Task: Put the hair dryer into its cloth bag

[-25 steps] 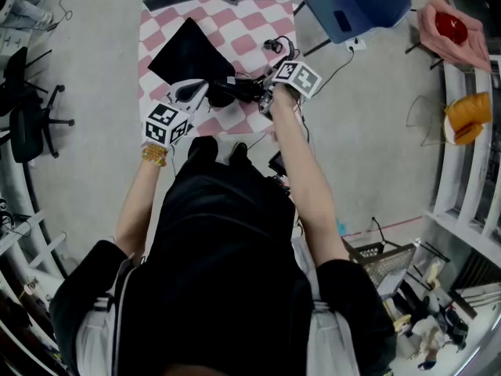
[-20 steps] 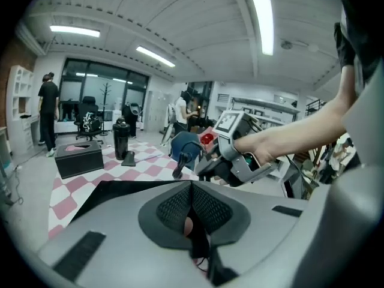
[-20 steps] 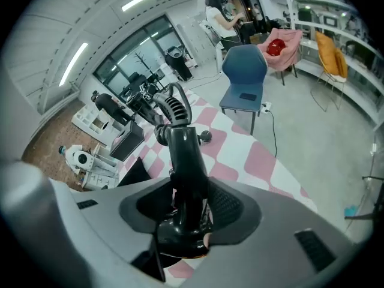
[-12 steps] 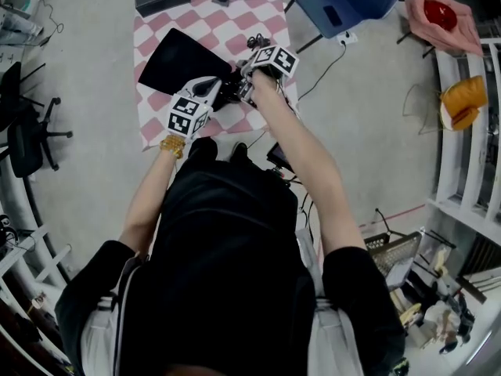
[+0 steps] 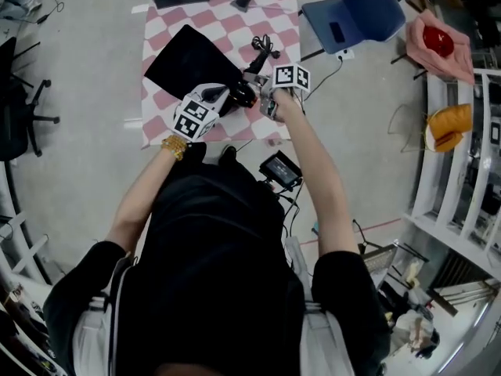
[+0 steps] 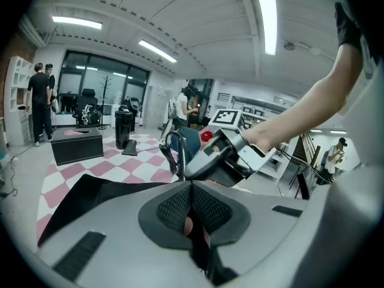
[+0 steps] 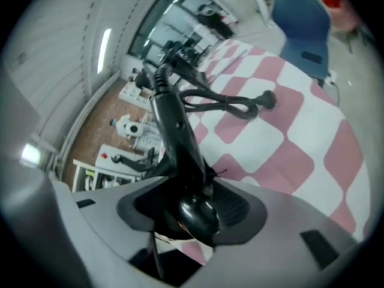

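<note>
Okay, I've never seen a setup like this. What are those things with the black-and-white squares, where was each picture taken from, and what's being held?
No robot here: a person holds a two-jaw gripper in each hand; the cubes with square markers are part of them. The top-down picture comes from a camera on the person's head and shows the left gripper and right gripper. The other two come from cameras riding on each gripper, looking along its jaws. On the floor lies a pink-and-white checked mat with a black cloth bag on it. The left jaws are shut on the bag's edge. The black hair dryer sits between the right jaws, which have just been opening; whether they grip it I cannot tell.
</note>
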`<state>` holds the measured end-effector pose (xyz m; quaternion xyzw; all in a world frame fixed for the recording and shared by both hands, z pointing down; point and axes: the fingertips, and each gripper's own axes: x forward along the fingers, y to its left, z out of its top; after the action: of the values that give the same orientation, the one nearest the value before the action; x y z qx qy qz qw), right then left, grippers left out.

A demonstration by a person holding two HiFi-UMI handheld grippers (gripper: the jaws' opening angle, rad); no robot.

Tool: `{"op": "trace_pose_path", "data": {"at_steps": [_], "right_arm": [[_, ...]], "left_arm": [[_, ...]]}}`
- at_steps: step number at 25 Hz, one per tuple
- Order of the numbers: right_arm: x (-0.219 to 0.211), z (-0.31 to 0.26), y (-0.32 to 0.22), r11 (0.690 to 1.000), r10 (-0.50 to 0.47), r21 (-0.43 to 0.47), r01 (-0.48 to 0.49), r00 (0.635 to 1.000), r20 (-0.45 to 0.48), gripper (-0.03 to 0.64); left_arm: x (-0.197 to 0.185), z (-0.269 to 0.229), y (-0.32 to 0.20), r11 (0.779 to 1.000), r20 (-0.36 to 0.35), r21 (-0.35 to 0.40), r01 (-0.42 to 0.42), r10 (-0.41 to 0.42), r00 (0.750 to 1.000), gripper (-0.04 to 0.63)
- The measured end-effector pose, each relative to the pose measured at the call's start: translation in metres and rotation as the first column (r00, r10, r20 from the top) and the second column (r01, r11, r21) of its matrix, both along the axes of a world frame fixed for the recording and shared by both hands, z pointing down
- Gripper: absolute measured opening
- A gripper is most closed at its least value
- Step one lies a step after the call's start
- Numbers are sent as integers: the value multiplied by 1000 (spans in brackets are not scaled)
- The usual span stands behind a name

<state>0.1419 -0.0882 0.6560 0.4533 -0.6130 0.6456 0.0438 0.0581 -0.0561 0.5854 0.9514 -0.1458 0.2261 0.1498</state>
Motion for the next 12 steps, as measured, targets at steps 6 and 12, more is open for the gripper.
{"op": "trace_pose_path", "data": {"at_steps": [6,12], "right_arm": [[-17,8,26,891,-305,226,393,889,-342,233],[-7,17,20,868,-300,343,359,930,-214,236]], "left_arm": [[-11,7,-10,1000,-5,-7,-20,20,1000,18],[0,12,-14,996,-13,77,45,-44,999,18]]}}
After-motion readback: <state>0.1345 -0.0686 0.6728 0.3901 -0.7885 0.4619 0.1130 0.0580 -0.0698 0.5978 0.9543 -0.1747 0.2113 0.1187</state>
